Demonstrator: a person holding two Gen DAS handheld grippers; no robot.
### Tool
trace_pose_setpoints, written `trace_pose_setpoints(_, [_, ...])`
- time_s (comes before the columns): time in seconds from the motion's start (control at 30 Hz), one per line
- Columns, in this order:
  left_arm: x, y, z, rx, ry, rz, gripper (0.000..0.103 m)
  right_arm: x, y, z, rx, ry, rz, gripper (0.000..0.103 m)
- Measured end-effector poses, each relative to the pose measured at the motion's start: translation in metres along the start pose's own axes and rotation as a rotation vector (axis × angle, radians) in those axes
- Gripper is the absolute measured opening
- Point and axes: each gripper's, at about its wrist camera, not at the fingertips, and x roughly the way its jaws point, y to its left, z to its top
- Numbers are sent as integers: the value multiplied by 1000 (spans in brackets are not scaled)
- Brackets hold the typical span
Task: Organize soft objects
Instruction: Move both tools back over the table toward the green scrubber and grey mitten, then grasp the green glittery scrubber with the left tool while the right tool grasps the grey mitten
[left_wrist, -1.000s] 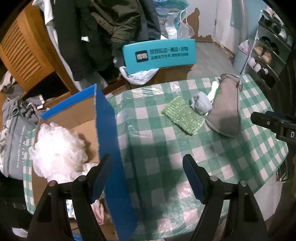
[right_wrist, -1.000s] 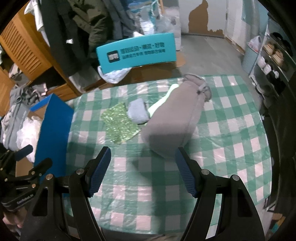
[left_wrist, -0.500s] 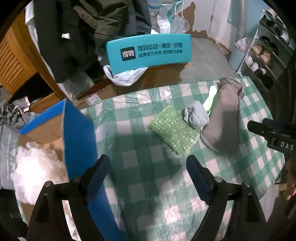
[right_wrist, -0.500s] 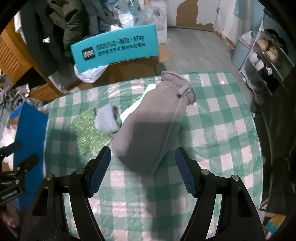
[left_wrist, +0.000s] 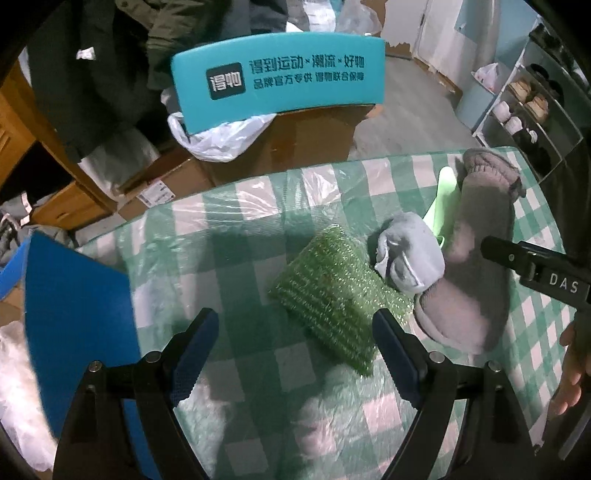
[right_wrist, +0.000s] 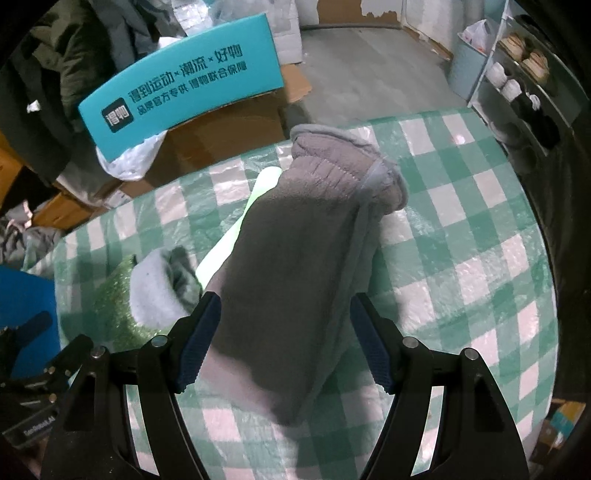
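Observation:
On the green-checked table (left_wrist: 258, 236) lie a glittery green scrub pad (left_wrist: 340, 295), a rolled pale grey sock (left_wrist: 410, 254) and a long grey fleece bootie (left_wrist: 476, 266) resting on a light green item (left_wrist: 447, 199). My left gripper (left_wrist: 295, 325) is open and empty, just above the pad's near left corner. My right gripper (right_wrist: 284, 310) is open, hovering over the toe end of the bootie (right_wrist: 303, 266), with its fingers on either side and not touching. The sock (right_wrist: 155, 291) and pad (right_wrist: 114, 306) sit to its left.
A blue-flapped cardboard box (left_wrist: 74, 314) holding white fluffy material (left_wrist: 14, 369) stands at the table's left. A teal printed flap (left_wrist: 277, 77) and cardboard boxes (left_wrist: 295, 140) are behind the table. A shoe rack (right_wrist: 517, 85) stands at the right. A hand (left_wrist: 572, 369) holds the right gripper.
Both grippers have come forward and down toward the items. The left view shifted right from the blue box to the green pad. The right gripper now straddles the bootie's toe.

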Motion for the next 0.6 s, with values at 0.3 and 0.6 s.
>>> trace_pose_setpoints(0.3, [28, -25, 3, 94, 18, 25, 86, 23, 0, -5, -22, 19, -29, 72])
trace_pose_setpoints(0.6, [47, -34, -8, 132, 57, 16, 82, 30, 4, -21, -115, 40, -45, 45])
